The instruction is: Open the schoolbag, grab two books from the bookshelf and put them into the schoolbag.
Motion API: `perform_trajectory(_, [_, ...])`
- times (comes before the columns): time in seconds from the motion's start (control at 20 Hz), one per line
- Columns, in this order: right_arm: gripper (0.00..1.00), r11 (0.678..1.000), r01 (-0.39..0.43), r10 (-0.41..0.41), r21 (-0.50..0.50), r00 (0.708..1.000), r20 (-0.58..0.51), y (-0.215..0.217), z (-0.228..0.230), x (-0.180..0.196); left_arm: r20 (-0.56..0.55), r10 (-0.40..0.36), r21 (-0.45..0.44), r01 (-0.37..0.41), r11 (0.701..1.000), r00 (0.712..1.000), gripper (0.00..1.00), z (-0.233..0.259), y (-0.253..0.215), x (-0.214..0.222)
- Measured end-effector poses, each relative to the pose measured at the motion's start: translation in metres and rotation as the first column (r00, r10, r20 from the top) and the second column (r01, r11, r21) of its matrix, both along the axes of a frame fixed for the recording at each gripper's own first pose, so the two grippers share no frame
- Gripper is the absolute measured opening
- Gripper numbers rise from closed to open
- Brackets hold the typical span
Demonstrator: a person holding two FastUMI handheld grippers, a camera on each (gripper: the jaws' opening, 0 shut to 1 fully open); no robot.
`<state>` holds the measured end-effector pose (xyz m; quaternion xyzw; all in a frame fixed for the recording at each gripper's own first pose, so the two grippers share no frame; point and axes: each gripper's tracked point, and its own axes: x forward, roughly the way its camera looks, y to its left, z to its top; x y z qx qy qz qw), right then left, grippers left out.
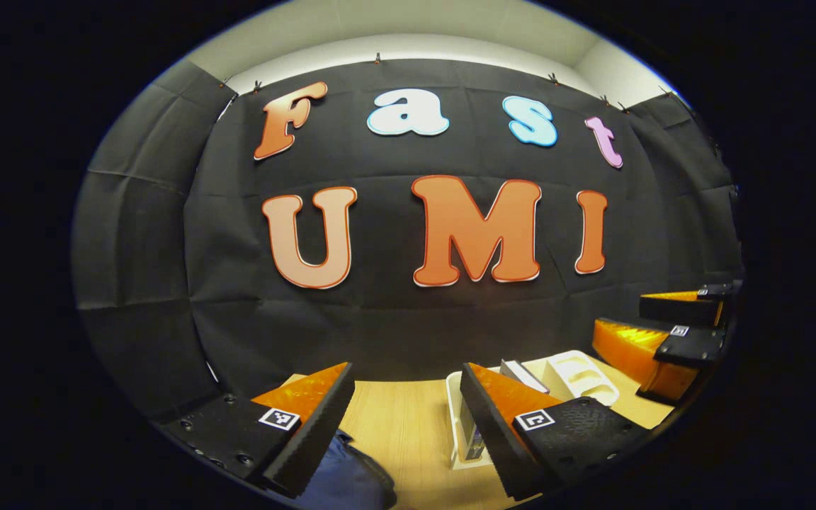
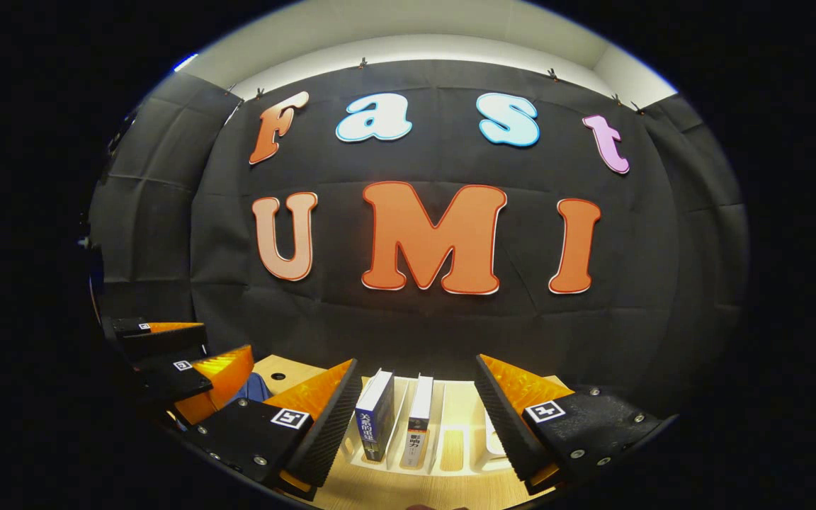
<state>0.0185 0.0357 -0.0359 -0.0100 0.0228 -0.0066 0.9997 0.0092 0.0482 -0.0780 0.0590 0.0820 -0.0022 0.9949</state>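
Two books stand upright in a white slotted bookshelf [image 2: 450,425] on the wooden table: a blue-spined book [image 2: 375,418] and a pale book [image 2: 418,421] right beside it. My right gripper [image 2: 417,365] is open, held just in front of them with both books showing between its fingers, touching neither. My left gripper [image 1: 406,372] is open too, with nothing in it, above the dark blue schoolbag [image 1: 351,478] at the bottom edge of the left gripper view. A bit of the schoolbag [image 2: 256,388] also shows in the right gripper view.
From the left gripper view the bookshelf [image 1: 581,375] lies ahead to the right, with the right gripper [image 1: 635,319] beyond it. The left gripper [image 2: 224,341] hovers at the left of the right gripper view. Light wooden table [image 1: 401,425] runs up to the black cloth wall.
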Motion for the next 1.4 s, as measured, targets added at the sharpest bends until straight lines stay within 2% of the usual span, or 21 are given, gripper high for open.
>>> perform_trajectory(0.25, [0.94,0.999,0.045,-0.044,0.021,0.998,-0.033,-0.020,-0.012,0.003,-0.163,0.006,0.101,0.011,0.995,0.987,0.96,-0.063,0.025,-0.009])
perform_trajectory(0.35, [0.94,0.998,0.062,-0.061,0.015,0.997,-0.041,-0.028,-0.017,0.003,-0.235,0.013,0.179,0.030,0.983,0.972,0.93,-0.090,0.036,-0.014])
perform_trajectory(0.5, [0.94,0.997,0.078,-0.077,0.012,0.995,-0.059,-0.036,-0.025,0.004,-0.340,0.011,0.277,0.090,0.957,0.940,0.96,-0.132,0.045,-0.025])
perform_trajectory(0.6, [0.94,0.996,0.089,-0.088,0.007,0.994,-0.062,-0.042,-0.028,0.004,-0.419,0.031,0.351,0.130,0.927,0.907,0.97,-0.157,0.052,-0.041])
perform_trajectory(0.65, [0.95,0.995,0.097,-0.096,0.004,0.993,-0.065,-0.045,-0.030,0.005,-0.448,0.031,0.378,0.158,0.912,0.893,0.92,-0.169,0.055,-0.050])
perform_trajectory(0.7, [0.95,0.995,0.101,-0.100,0.003,0.992,-0.071,-0.047,-0.032,0.005,-0.478,0.034,0.403,0.185,0.896,0.878,0.98,-0.181,0.058,-0.057])
perform_trajectory(0.85, [0.95,0.992,0.124,-0.124,0.001,0.989,-0.085,-0.058,-0.041,0.003,-0.542,0.058,0.489,0.259,0.833,0.838,0.98,-0.214,0.068,-0.079])
perform_trajectory(1.0, [0.94,0.989,0.150,-0.149,0.003,0.983,-0.106,-0.068,-0.052,0.001,-0.615,0.102,0.546,0.329,0.770,0.782,0.98,-0.244,0.077,-0.106])
perform_trajectory(1.15, [0.95,0.985,0.171,-0.173,-0.022,0.978,-0.114,-0.076,-0.059,0.000,-0.674,0.126,0.522,0.348,0.779,0.728,0.96,-0.268,0.084,-0.127])
perform_trajectory(1.25, [0.95,0.984,0.175,-0.178,-0.033,0.977,-0.122,-0.078,-0.063,0.001,-0.678,0.153,0.552,0.361,0.752,0.719,0.96,-0.276,0.089,-0.135])
perform_trajectory(1.4, [0.94,0.984,0.172,-0.176,-0.038,0.974,-0.139,-0.078,-0.068,0.003,-0.668,0.206,0.622,0.384,0.682,0.715,0.96,-0.286,0.102,-0.137])
